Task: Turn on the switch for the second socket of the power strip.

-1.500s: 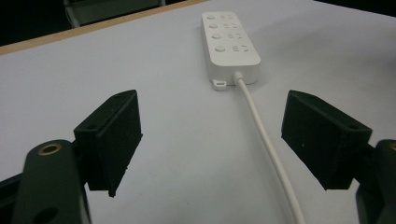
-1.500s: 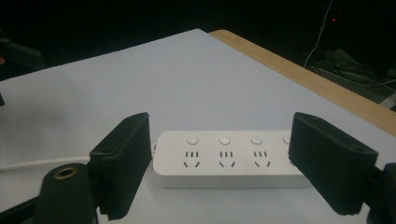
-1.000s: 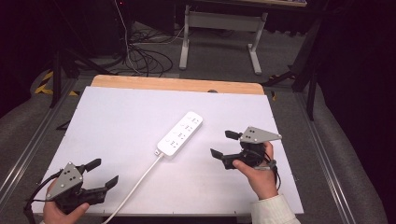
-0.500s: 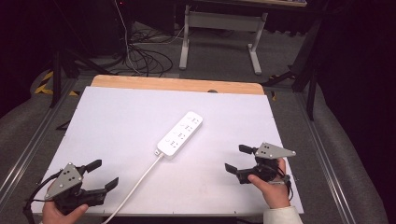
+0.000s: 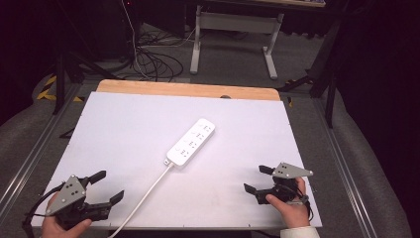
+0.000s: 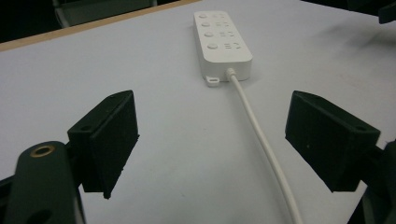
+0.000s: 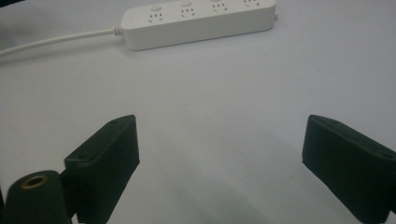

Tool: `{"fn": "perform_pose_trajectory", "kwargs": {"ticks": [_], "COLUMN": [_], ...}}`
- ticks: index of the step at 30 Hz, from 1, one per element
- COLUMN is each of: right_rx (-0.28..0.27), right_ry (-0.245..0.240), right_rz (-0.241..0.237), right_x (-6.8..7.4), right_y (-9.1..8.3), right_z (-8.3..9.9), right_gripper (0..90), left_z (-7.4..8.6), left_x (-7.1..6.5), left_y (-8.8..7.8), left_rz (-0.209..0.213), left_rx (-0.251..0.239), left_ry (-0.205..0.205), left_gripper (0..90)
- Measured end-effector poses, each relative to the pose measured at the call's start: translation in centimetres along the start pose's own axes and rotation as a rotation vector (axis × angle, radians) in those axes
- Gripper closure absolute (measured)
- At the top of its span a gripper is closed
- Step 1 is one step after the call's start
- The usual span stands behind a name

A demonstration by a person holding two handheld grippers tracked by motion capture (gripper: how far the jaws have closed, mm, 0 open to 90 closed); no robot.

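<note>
Bright, evenly lit table (image 5: 124,129), dark surroundings, soft shadows, slightly grainy.

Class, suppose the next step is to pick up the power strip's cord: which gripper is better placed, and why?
Probably the left. The cord runs from the strip toward the near edge, passing close beside the open left gripper, and lies between its jaws in the left gripper view. The right gripper sits well off from the cord.
</note>
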State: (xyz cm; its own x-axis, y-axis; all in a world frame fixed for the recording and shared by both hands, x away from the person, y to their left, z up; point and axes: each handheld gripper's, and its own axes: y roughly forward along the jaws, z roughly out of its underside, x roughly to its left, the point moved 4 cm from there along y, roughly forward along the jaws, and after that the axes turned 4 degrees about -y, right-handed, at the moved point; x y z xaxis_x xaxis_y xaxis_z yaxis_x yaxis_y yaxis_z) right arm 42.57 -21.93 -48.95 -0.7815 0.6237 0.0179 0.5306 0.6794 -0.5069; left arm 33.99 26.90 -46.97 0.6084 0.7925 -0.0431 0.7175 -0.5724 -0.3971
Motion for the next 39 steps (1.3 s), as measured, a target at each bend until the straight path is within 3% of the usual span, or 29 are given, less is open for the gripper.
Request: {"fn": "perform_pose_trajectory", "kwargs": {"ticks": [9, 20, 24, 29, 33, 39], "right_rx": [0.041, 0.016, -0.002, -0.003, 0.000, -0.015], "right_ry": [0.021, 0.003, -0.008, -0.025, -0.051, -0.018], "right_rz": [0.018, 0.056, 0.065, 0.099, 0.154, 0.123], "right_x": [0.4, 0.5, 0.6, 0.4, 0.3, 0.2], "right_y": [0.2, 0.3, 0.1, 0.0, -0.3, -0.2], "right_z": [2.1, 1.8, 1.7, 1.6, 1.6, 1.6], "right_gripper": [12.5, 13.8, 14.5, 15.0, 15.3, 15.4], "left_z": [0.3, 0.5, 0.5, 0.5, 0.6, 0.8], "left_x": [0.2, 0.4, 0.4, 0.5, 0.5, 0.6], "left_y": [-0.1, 0.4, 0.4, 0.4, 0.3, 0.5], "left_rz": [-0.015, -0.026, -0.036, -0.047, -0.042, -0.042], "left_rx": [-0.008, 0.013, 0.013, 0.019, 0.025, 0.032], "left_ry": [-0.004, -0.009, 0.010, 0.032, 0.015, 0.010], "left_gripper": [17.8, 17.9, 17.9, 17.9, 17.8, 17.8]}}
